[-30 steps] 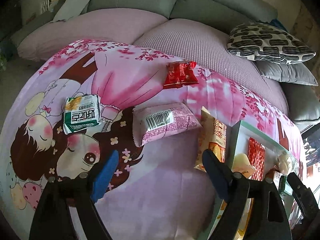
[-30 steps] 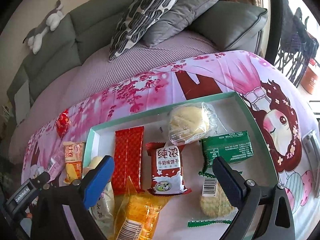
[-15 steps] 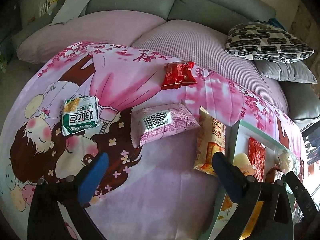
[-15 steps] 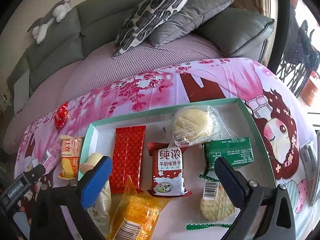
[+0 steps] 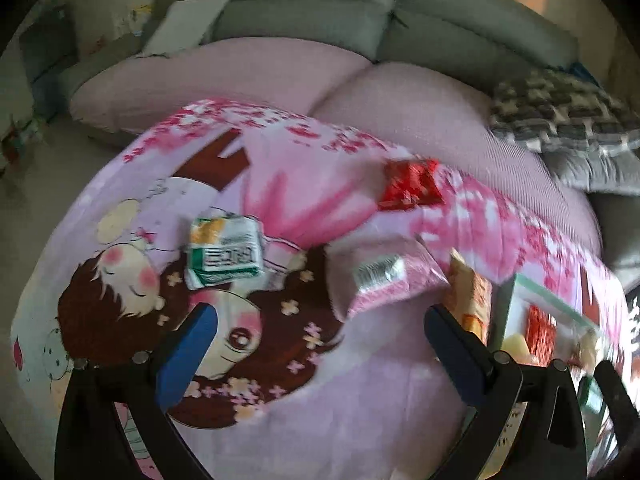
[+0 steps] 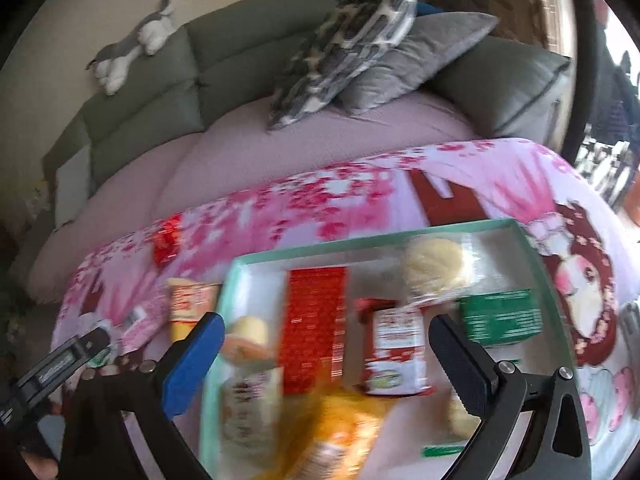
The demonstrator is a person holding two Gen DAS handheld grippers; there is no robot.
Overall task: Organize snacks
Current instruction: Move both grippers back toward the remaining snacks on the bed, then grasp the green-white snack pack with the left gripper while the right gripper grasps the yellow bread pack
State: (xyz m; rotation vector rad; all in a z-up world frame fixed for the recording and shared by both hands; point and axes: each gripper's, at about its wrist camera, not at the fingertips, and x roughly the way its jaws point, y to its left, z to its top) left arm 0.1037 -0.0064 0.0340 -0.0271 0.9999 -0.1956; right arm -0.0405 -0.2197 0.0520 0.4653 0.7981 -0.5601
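My left gripper (image 5: 320, 344) is open and empty over the pink cartoon cloth. Ahead of it lie a green-and-white packet (image 5: 224, 252), a pink packet (image 5: 384, 276), a red packet (image 5: 412, 186) farther back, and an orange packet (image 5: 470, 300) leaning beside the tray (image 5: 516, 288). My right gripper (image 6: 324, 356) is open and empty over the mint-rimmed tray (image 6: 440, 228). Inside the tray lie a long red packet (image 6: 314, 320), a red-and-white biscuit packet (image 6: 396, 348), a pale round bun (image 6: 434, 266), a green packet (image 6: 500, 316) and a yellow bag (image 6: 340, 436).
A grey sofa (image 5: 312, 12) with a lilac seat cover (image 6: 304, 152) runs behind the table. Patterned and grey cushions (image 6: 360, 48) lean on it, and a plush toy (image 6: 132, 44) lies on its back. The left gripper's body (image 6: 56, 364) shows at the left of the right wrist view.
The left gripper's jaws opened wider. Both views have drawn back and tilted up a little, so the packets and tray sit lower in the frames, now blurred.
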